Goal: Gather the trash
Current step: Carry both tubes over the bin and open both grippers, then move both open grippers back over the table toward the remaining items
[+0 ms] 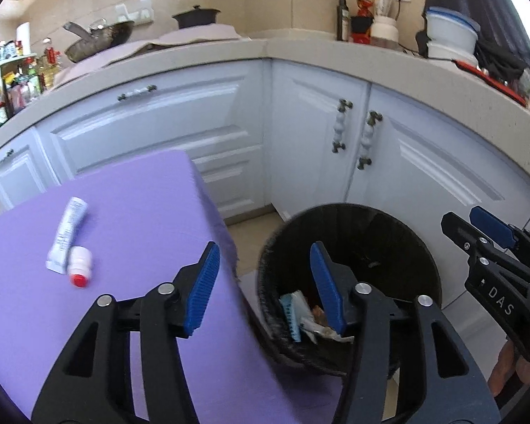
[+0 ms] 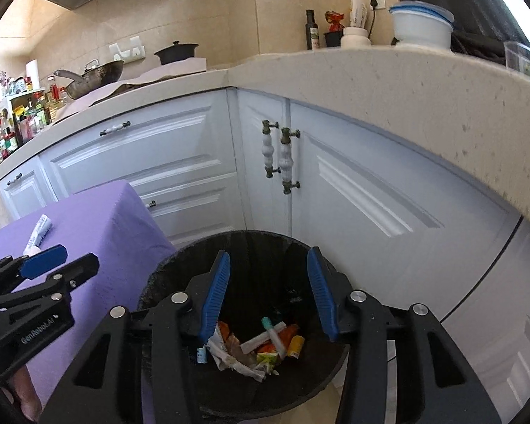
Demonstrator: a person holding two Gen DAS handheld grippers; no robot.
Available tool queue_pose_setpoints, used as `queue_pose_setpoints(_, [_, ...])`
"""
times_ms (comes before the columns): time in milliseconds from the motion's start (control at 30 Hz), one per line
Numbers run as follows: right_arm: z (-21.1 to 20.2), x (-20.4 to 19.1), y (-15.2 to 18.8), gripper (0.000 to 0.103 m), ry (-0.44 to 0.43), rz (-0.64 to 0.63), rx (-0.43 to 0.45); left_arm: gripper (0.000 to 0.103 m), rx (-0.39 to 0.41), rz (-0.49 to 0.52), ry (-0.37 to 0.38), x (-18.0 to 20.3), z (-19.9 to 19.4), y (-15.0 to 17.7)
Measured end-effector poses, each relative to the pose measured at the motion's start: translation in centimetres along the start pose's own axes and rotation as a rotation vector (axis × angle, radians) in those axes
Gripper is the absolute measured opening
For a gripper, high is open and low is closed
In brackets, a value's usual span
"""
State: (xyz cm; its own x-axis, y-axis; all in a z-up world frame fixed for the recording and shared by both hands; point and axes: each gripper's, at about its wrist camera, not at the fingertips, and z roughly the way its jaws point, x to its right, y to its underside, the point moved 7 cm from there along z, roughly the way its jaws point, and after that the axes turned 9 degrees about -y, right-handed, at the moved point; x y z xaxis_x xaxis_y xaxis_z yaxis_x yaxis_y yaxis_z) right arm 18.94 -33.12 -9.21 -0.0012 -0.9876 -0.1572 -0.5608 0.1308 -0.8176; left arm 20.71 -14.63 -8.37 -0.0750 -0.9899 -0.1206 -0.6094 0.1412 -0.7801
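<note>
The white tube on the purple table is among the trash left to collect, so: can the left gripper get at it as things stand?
Probably yes. The left gripper is open and empty, and the white tube lies flat on the purple table with nothing between them; only the small red-capped bottle touches its near end.

Purple tablecloth point(image 1: 130, 212), black bin point(image 2: 180, 265) — white tube point(image 1: 67, 233), blue-padded jaws

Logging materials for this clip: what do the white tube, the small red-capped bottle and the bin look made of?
Tube: likely soft plastic, matte, flattened crimped end. Red-capped bottle: seemingly hard white plastic, slight sheen. Bin: material unclear, lined with a thin glossy black plastic bag, wrinkled.
</note>
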Motion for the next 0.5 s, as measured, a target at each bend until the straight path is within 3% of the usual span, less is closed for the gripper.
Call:
queue_pose_setpoints(267, [0.1, -4.6, -1.3, 0.046, -0.081, -0.035, 0.011, 0.057, 0.020, -0.067, -0.095, -7.0, -2.0, 0.2])
queue_pose_setpoints(500, [1.3, -11.5, -1.4, 0.046, -0.192, -0.105, -0.013, 0.058, 0.002, -0.137, -0.203, -14.4, -2.7, 1.6])
